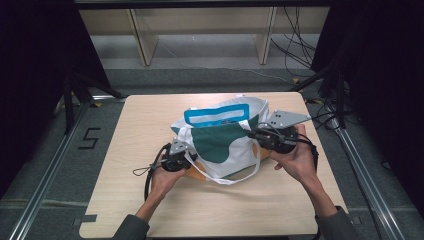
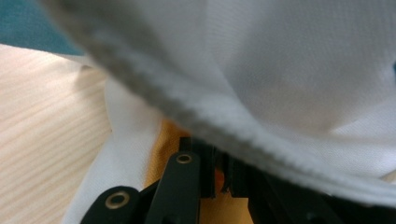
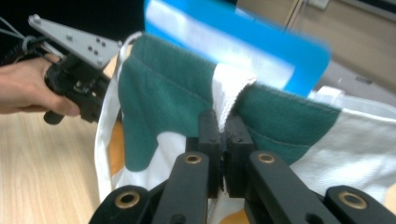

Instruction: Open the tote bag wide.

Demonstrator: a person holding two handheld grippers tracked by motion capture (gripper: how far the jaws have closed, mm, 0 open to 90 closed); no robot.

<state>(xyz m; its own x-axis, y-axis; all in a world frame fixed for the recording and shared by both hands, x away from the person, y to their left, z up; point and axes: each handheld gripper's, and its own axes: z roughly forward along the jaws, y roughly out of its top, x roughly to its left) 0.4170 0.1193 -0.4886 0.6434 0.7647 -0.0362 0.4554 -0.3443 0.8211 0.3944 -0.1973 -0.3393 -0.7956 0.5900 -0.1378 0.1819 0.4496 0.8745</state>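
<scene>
At table [image 1: 125, 200] centre: one white tote bag [image 1: 225, 150] with green and orange patches, one blue-edged folder [image 1: 217, 116] standing inside. Left gripper [image 1: 186, 156] jaws near together at bag's lower left edge; grip unclear. Right gripper [image 3: 223, 140] pinching bag's top hem by strap.

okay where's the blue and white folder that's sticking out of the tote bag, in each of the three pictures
High view: the blue and white folder rises from the tote bag's mouth, at table centre.
Left gripper view: I can't make it out; white fabric up close.
Right gripper view: top centre, behind the bag's green panel.
Shared landmark: the bag's white fabric.
</scene>
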